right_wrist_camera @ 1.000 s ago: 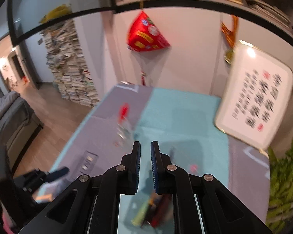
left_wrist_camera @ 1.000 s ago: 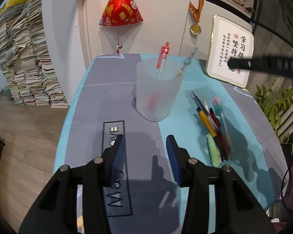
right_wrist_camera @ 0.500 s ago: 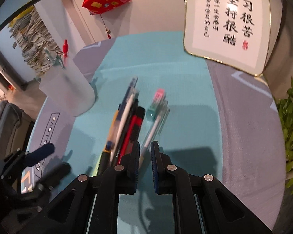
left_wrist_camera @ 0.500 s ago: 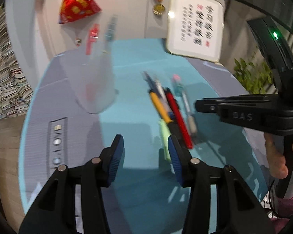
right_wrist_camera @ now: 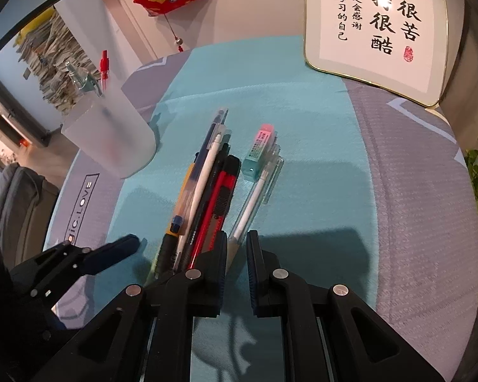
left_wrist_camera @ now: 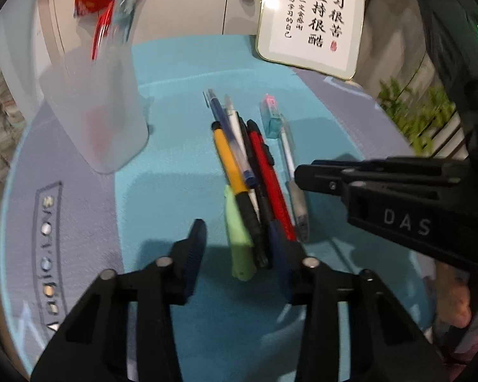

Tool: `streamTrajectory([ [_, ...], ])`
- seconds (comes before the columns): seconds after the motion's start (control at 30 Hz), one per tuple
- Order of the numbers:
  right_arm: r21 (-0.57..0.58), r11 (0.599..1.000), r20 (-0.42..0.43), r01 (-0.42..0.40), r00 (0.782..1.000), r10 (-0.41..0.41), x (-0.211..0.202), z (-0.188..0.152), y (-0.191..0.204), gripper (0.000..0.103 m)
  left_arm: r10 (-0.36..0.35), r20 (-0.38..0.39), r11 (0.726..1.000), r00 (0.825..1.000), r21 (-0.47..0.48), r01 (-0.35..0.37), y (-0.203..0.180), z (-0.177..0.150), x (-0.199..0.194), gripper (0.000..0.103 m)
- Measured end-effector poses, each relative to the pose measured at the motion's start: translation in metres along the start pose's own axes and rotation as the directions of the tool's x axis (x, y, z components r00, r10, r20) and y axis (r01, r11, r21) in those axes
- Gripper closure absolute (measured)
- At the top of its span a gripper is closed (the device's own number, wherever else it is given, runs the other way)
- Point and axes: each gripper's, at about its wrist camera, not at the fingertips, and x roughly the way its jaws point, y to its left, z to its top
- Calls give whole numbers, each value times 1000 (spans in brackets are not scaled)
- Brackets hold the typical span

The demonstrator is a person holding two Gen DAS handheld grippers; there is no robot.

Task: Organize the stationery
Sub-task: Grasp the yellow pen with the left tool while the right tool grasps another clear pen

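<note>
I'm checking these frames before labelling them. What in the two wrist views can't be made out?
- Pens in the frosted cup: left wrist view, their upper ends are motion-blurred and their lower parts veiled by the frosted wall.
- Near ends of the pen pile: right wrist view, hidden behind the right gripper.
- Print on the eraser: too small to read.
- Green pen: right wrist view, almost wholly hidden behind the pile.

Teal and grey mat; frosted cup; yellow pen, red knife, pale-green marker, pink-teal eraser.
</note>
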Motion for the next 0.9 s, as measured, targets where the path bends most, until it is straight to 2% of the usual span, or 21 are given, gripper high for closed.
streamTrajectory([
  [0.03, 1, 1000, -3, 5, 1000, -5, 0, 0, 0, 92, 3, -1, 1000, 1000, -14, -3, 4, -1, -1, 82],
  [0.07, 2, 1000, -7, 10, 1000, -10, 2, 1, 1, 92, 13, 1, 1000, 1000, -21, -13, 7, -2, -2, 88],
  [0.2, 1, 1000, -15, 11, 1000, -11, 6, 1, 3, 89, 7, -6, 998, 1000, -63, -7, 23, -6, -6, 88],
  [0.27, -2, 1000, -18, 23, 1000, -23, 9, 2, 5, 82, 16, -6, 997, 1000, -73, -16, 26, -7, -7, 87],
  [0.43, -24, 998, -11, 50, 999, -51, 11, 2, 10, 78, 52, 0, 998, 999, -43, -52, 22, -8, -7, 86],
  [0.47, -28, 998, -10, 48, 999, -48, 11, 3, 10, 79, 56, 1, 998, 998, -36, -56, 22, -7, -5, 86],
  [0.53, -27, 999, -16, 37, 999, -37, 12, 3, 9, 88, 56, 5, 998, 998, -25, -56, 22, -7, -5, 86],
  [0.63, -26, 999, -17, 19, 1000, -20, 10, 0, 5, 90, 21, -5, 999, 1000, -39, -21, 27, -8, -5, 87],
  [0.73, -53, 998, -18, 36, 999, -37, 4, -5, 1, 92, -10, -20, 999, 1000, -50, 8, 30, -14, -10, 87],
  [0.9, -97, 995, -42, 38, 998, -42, -12, -25, -8, 93, -40, -38, 999, 998, -14, 39, 26, -36, -25, 87],
])
